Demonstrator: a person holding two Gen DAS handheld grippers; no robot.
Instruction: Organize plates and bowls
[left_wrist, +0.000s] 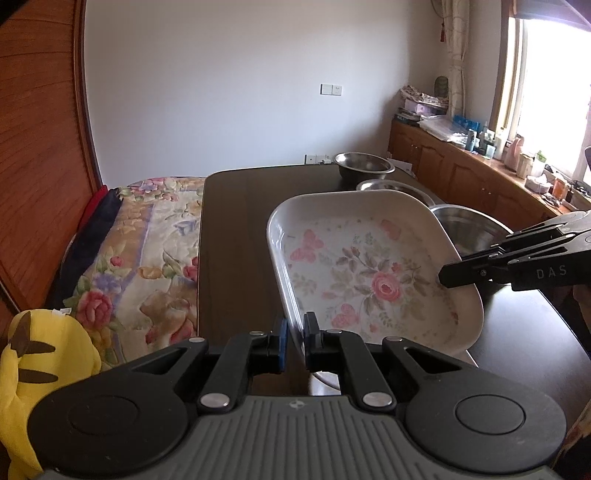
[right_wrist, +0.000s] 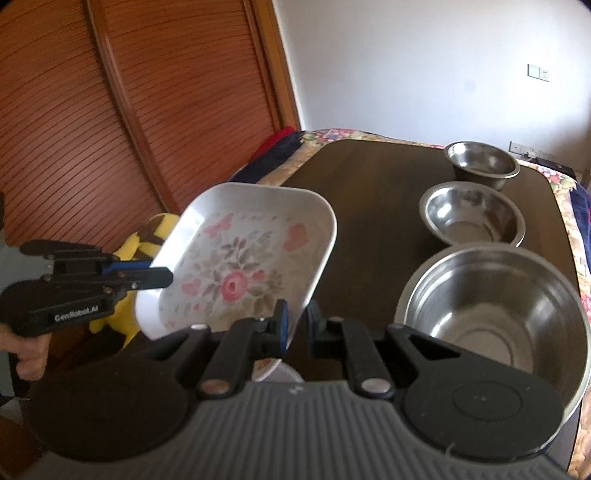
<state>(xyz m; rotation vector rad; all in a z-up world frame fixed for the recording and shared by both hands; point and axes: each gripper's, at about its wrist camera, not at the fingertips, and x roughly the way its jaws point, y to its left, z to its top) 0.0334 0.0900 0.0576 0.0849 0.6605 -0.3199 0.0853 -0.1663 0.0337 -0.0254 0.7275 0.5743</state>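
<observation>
1. left wrist view: white rectangular dish with pink rose and butterfly print (left_wrist: 369, 273), held tilted above the dark wooden table (left_wrist: 236, 229).
2. left gripper (left_wrist: 294, 343) and right gripper (right_wrist: 297, 325) both clamp its rim.
3. three empty steel bowls (right_wrist: 476, 218) line the table beside it.
4. floral bedspread (left_wrist: 147, 258) behind.

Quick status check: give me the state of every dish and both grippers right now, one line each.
Floral dish: lifted off the table, tilted, empty, held by both grippers.
Left gripper: shut on the dish's rim.
Right gripper: shut on the opposite rim.
Large steel bowl: upright on the table, empty.
Middle steel bowl: upright, empty.
Small steel bowl: upright, empty, farthest away.
Table: bowls in a row along one side.
</observation>
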